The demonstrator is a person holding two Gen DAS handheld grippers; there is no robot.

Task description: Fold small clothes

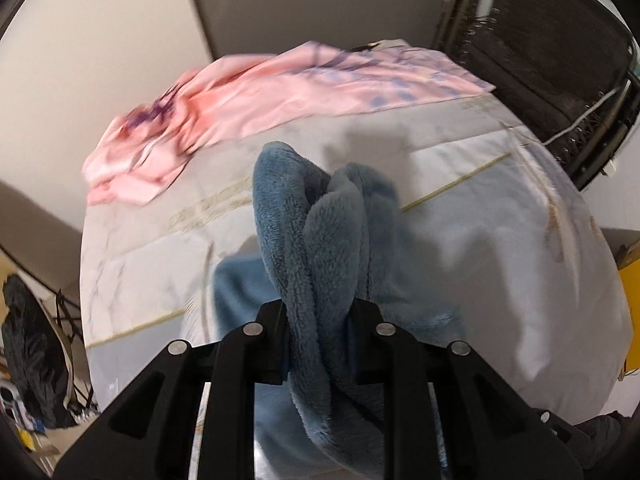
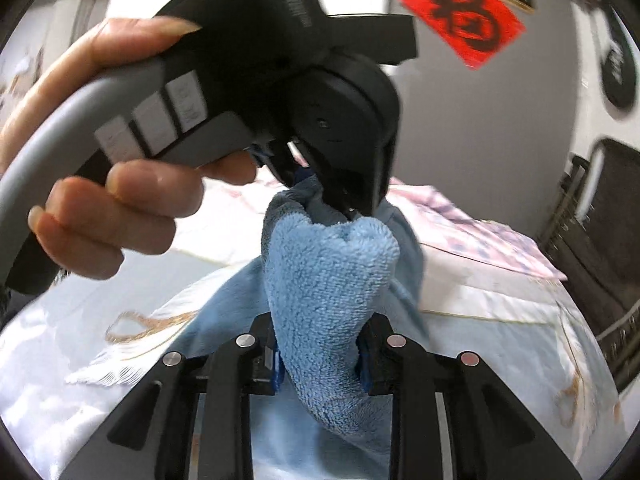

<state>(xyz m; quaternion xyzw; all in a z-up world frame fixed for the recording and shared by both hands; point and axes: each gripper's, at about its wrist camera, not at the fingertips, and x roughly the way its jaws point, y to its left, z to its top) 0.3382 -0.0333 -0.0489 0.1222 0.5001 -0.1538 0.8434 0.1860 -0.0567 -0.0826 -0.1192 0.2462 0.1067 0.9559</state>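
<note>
A fluffy blue cloth (image 1: 320, 240) is bunched between the fingers of my left gripper (image 1: 320, 344), which is shut on it, lifted above the bed. In the right wrist view the same blue cloth (image 2: 332, 280) stands up in a thick fold between the fingers of my right gripper (image 2: 320, 354), also shut on it. Just beyond, the left gripper (image 2: 340, 200), held by a hand (image 2: 112, 208), pinches the cloth's far end. The rest of the cloth hangs down onto the sheet below both grippers.
A white bed sheet (image 1: 500, 220) with gold lines covers the bed. A pink patterned garment (image 1: 248, 104) lies crumpled at the far side. A dark rack (image 1: 552, 60) stands at the back right, and a red paper sign (image 2: 464, 16) hangs on the wall.
</note>
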